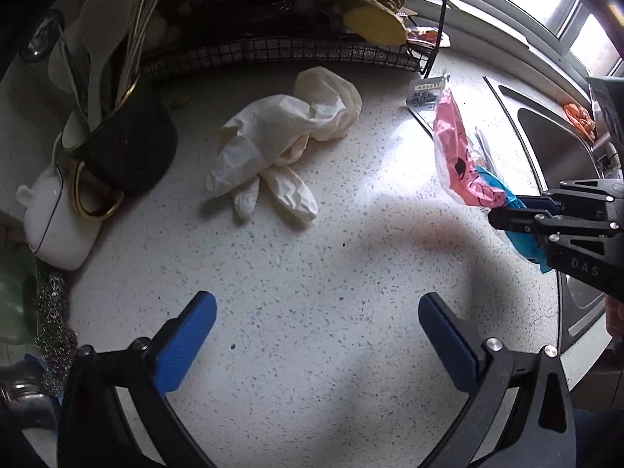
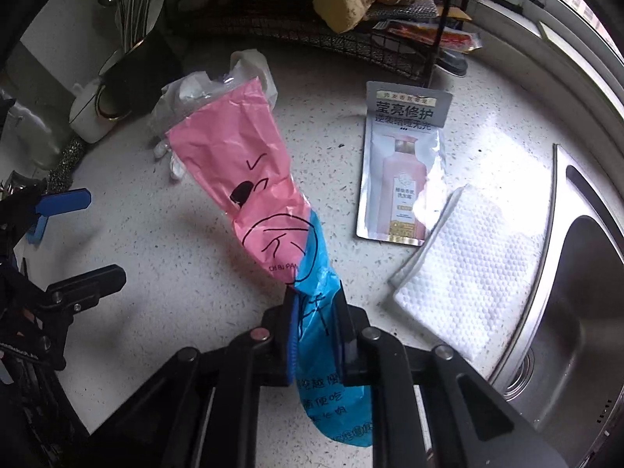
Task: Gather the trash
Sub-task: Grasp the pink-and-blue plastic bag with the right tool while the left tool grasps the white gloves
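My right gripper (image 2: 316, 300) is shut on a pink and blue plastic wrapper (image 2: 241, 163) and holds it above the speckled counter; the wrapper also shows in the left wrist view (image 1: 454, 148), with the right gripper (image 1: 518, 210) at the right edge. My left gripper (image 1: 318, 308) is open and empty above the counter, and it also shows at the left edge of the right wrist view (image 2: 54, 214). A crumpled white rubber glove (image 1: 280, 144) lies ahead of it. A silver shampoo sachet (image 2: 401, 167) and a white paper towel (image 2: 468, 269) lie on the counter near the sink.
A steel sink (image 2: 577, 312) is at the right. A black wire rack (image 1: 273, 50) with ginger (image 1: 374, 19) stands at the back. A black utensil holder (image 1: 128, 140), a white pot (image 1: 54, 222) and a steel scourer (image 1: 54, 323) crowd the left.
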### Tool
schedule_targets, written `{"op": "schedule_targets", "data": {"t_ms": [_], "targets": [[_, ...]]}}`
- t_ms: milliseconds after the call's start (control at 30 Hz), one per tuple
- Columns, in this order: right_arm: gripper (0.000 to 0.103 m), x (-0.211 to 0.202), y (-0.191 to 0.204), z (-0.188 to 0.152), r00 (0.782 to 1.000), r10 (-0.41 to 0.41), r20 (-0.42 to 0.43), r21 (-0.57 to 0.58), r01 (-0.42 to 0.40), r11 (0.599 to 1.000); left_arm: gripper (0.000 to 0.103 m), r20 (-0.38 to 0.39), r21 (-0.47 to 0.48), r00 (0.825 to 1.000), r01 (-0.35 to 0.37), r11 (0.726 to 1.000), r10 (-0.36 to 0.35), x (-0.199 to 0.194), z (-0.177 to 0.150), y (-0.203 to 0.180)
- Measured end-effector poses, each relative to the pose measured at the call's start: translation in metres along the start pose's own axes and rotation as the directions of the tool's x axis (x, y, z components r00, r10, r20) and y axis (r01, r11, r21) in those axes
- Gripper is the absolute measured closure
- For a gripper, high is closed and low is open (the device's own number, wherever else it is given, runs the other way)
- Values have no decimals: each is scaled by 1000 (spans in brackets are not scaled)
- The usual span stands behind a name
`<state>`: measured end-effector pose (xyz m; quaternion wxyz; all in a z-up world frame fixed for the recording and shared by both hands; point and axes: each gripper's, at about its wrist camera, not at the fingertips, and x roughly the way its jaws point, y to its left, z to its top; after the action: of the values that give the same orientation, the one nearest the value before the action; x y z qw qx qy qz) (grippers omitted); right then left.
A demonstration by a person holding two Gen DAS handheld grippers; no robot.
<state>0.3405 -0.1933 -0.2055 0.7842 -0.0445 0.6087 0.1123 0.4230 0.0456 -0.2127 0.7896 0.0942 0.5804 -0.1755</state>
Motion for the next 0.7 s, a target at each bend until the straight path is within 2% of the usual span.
{"op": "schedule_targets", "data": {"t_ms": [133, 233, 333, 433, 600, 700], "targets": [[90, -22, -11, -3, 999, -5, 35, 56, 3, 998, 0, 15, 86, 1000, -8, 996, 7, 0, 22, -9], [90, -34, -21, -4, 999, -6, 53, 84, 2, 996, 0, 34, 176, 999, -47, 983, 42, 2, 40, -16], [90, -40, -23, -3, 998, -15, 56, 99, 9, 995, 0, 64, 231, 995, -86, 969, 73, 4, 60, -18], [90, -40, -35, -5, 999, -10, 49, 122, 4, 993, 1, 84, 260, 994, -87, 962, 67, 8, 81, -15], [90, -35, -46, -5, 999, -9, 36, 153, 3, 988, 14, 76, 308, 996, -77, 948, 57, 32, 112, -11], [90, -34, -51, -4, 1000, -4, 31, 162, -1, 987, 25, 52, 337, 997, -71, 939, 56, 49, 119, -11]]}}
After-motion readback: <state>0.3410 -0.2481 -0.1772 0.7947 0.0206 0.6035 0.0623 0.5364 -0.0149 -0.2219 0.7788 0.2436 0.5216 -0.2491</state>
